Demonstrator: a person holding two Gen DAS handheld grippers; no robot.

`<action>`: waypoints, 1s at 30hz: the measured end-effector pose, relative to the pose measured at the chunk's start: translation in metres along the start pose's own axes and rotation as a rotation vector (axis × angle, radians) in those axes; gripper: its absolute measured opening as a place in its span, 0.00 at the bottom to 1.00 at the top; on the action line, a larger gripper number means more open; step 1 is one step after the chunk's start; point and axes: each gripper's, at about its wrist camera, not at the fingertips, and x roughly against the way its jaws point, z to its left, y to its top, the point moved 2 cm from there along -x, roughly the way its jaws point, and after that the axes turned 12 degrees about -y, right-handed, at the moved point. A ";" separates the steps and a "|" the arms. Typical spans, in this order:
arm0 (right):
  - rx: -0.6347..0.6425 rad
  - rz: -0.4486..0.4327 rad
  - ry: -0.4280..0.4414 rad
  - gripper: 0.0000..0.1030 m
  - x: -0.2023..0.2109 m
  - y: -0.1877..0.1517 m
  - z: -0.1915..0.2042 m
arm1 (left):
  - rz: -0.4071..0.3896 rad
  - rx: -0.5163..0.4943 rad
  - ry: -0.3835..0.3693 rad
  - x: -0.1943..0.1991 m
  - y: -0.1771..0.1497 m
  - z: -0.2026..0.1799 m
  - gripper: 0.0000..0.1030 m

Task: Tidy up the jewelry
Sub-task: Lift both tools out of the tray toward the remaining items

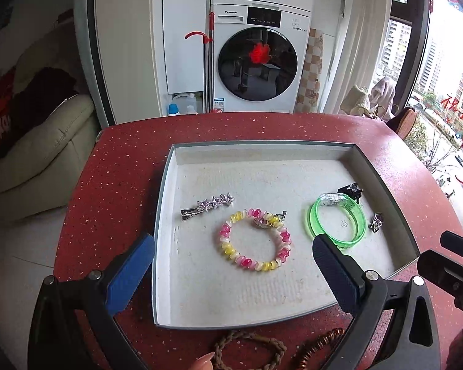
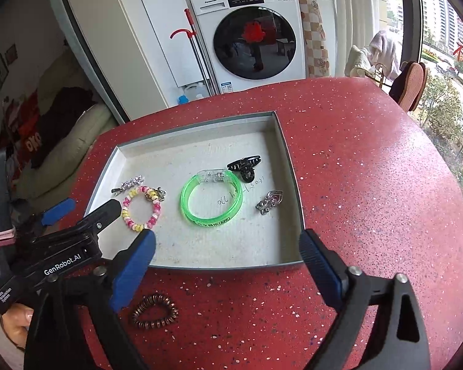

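A shallow white tray sits on the red table. In it lie a silver star hair clip, a pink-yellow-white coil bracelet, a green bangle, a black claw clip and a silver brooch. My left gripper is open and empty above the tray's near side. My right gripper is open and empty over the tray's near edge. A copper coil hair tie and a brown braided band lie on the table in front of the tray.
The red speckled table stretches to the right of the tray. A washing machine, a mop and a cream sofa stand beyond it. A window is on the right.
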 end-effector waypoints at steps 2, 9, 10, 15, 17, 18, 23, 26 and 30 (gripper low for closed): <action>0.007 -0.022 -0.005 1.00 0.009 -0.003 0.001 | -0.007 -0.006 -0.004 0.009 -0.004 -0.001 1.00; 0.037 -0.082 0.024 1.00 0.037 -0.013 0.014 | -0.009 -0.022 -0.007 0.036 -0.021 -0.004 1.00; 0.032 -0.090 0.031 1.00 0.042 -0.015 0.015 | -0.012 -0.030 -0.005 0.040 -0.023 -0.005 1.00; 0.028 -0.085 0.042 1.00 0.057 -0.024 0.023 | -0.032 -0.042 0.012 0.060 -0.036 -0.004 1.00; 0.026 -0.076 0.035 1.00 0.062 -0.029 0.024 | -0.042 -0.041 0.024 0.068 -0.040 -0.002 1.00; 0.026 -0.072 0.038 1.00 0.064 -0.031 0.025 | -0.045 -0.041 0.026 0.071 -0.044 0.000 1.00; 0.032 -0.056 0.038 1.00 0.073 -0.046 0.028 | -0.030 -0.013 0.020 0.078 -0.057 0.012 1.00; 0.051 -0.045 0.042 1.00 0.076 -0.057 0.031 | 0.003 0.004 -0.018 0.079 -0.068 0.017 1.00; 0.066 -0.017 0.060 1.00 0.076 -0.076 0.031 | 0.030 0.021 -0.020 0.082 -0.090 0.022 1.00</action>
